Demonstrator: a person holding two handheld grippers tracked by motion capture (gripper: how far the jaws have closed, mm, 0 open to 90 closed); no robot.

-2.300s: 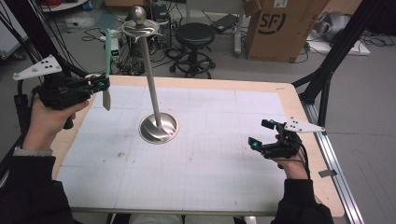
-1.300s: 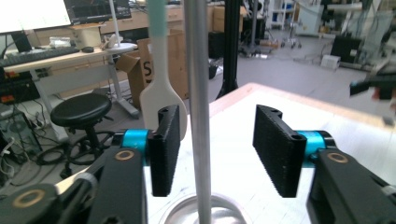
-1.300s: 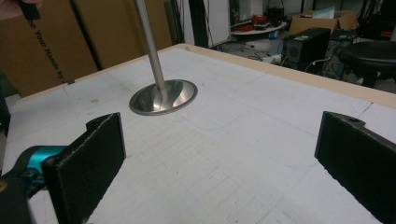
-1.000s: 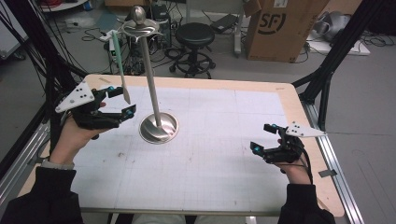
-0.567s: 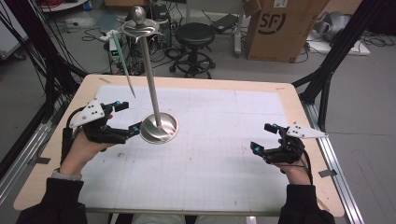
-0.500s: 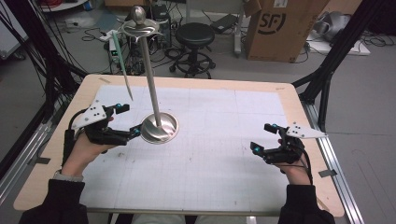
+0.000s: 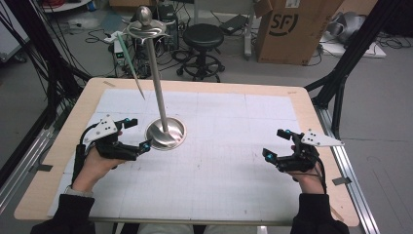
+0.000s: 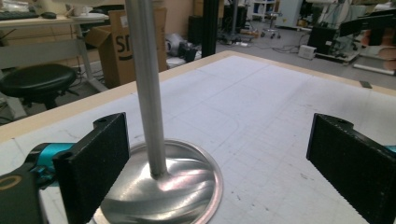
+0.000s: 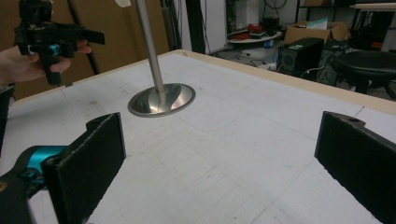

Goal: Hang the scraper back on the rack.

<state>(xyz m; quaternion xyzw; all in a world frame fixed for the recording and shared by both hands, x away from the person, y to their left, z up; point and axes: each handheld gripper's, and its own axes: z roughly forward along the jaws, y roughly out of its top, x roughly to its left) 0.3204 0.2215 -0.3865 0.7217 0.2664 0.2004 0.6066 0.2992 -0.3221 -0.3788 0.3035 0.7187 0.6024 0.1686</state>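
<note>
A steel stand rises from a round base (image 7: 165,134) on the white mat, its pole (image 7: 157,83) topped by a ring and ball. A pale green slender strip (image 7: 130,66) hangs from that top, left of the pole. My left gripper (image 7: 138,133) sits low beside the base's left rim. Its jaws are open and have just been opening, with nothing gripped. In the left gripper view (image 8: 219,140) the pole (image 8: 147,93) and base (image 8: 163,196) lie just beyond them. My right gripper (image 7: 274,143) rests open at the right and holds nothing (image 9: 219,149).
The wooden table edge (image 7: 204,84) frames the mat. Behind the table stand a black stool (image 7: 202,36), a cardboard box (image 7: 287,29) and tangled floor cables. Black frame posts (image 7: 341,83) rise at the right rear corner.
The left gripper came down from beside the hanging strip to the table next to the stand's base, and its jaws spread wider. The right gripper stayed put.
</note>
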